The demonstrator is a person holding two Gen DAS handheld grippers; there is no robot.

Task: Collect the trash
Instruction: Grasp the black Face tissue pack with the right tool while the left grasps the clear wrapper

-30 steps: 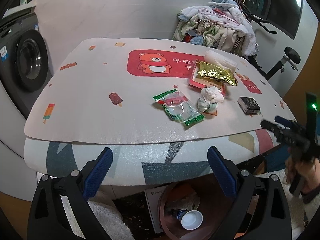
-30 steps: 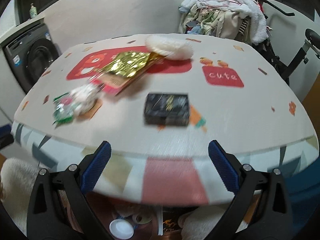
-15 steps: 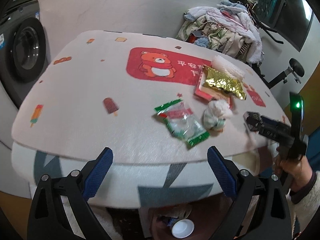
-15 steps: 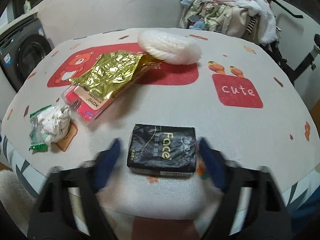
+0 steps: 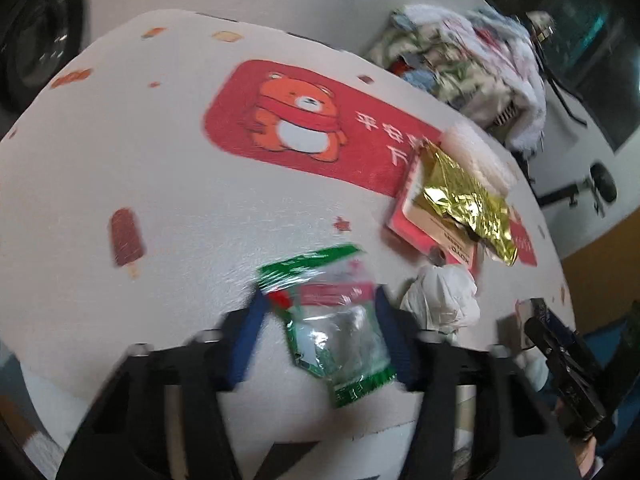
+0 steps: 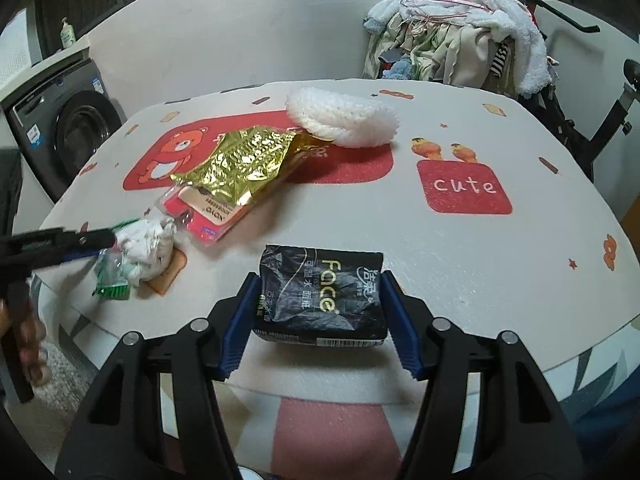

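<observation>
- Your left hand-held gripper (image 5: 320, 330) is down at the near edge of the table (image 5: 160, 200). Its jaws are closing, with the green-and-clear wrapper (image 5: 332, 332) between them.
- The right blue pad appears to lie along the wrapper's side. The left pad still shows a gap of bare table. The view is blurred, so I cannot tell if there is a firm pinch.
- The wrapper lies flat. Its long axis runs from the far green end, tilted left, toward the near green strip at the table edge, roughly along the fingers.
- Your right hand-held gripper (image 6: 320, 320) is half-wide, jaws closing, with the black tissue pack (image 6: 320, 294) between them. Both blue pads sit against the pack's short ends.
- The tissue pack rests flat near the table's front edge. Its long axis lies crosswise to the fingers, spanning pad to pad. The "Face" lettering reads sideways and the barcode edge faces you.
- The crumpled white tissue (image 6: 146, 250) lies just right of the wrapper, touching it.
- The gold foil bag (image 6: 240, 164) rests on top of the pink package (image 6: 208, 220), farther back.
- The white foam net (image 6: 344, 118) sits beyond the foil, touching its far corner.
</observation>
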